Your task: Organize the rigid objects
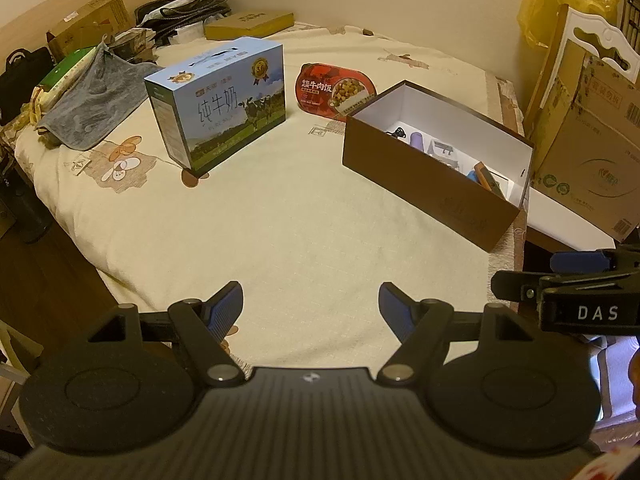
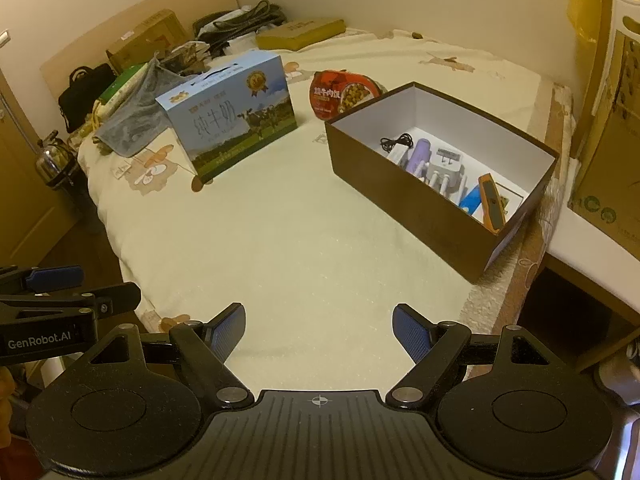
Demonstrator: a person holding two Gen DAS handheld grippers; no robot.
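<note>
A brown open box [image 1: 432, 184] [image 2: 404, 196] with a white inside sits on the bed at the right. It holds a black cable [image 2: 394, 142], a purple bottle [image 2: 420, 150], a white adapter [image 2: 446, 168], a blue item [image 2: 470, 200] and an orange device [image 2: 492, 200]. A blue milk carton [image 1: 218, 100] [image 2: 232, 116] stands left of centre. A red meal tray [image 1: 334, 90] [image 2: 344, 92] lies behind the box. My left gripper [image 1: 311, 310] is open and empty over the near bed. My right gripper [image 2: 319, 326] is open and empty beside it.
A grey towel [image 1: 94, 100] [image 2: 132, 124], cardboard boxes [image 1: 90, 20] and bags [image 1: 184, 10] crowd the far left. A flat olive box [image 1: 248, 24] lies at the back. Large cartons [image 1: 588, 152] stand right of the bed [image 1: 280, 220]. A steel kettle [image 2: 54, 160] stands at the left.
</note>
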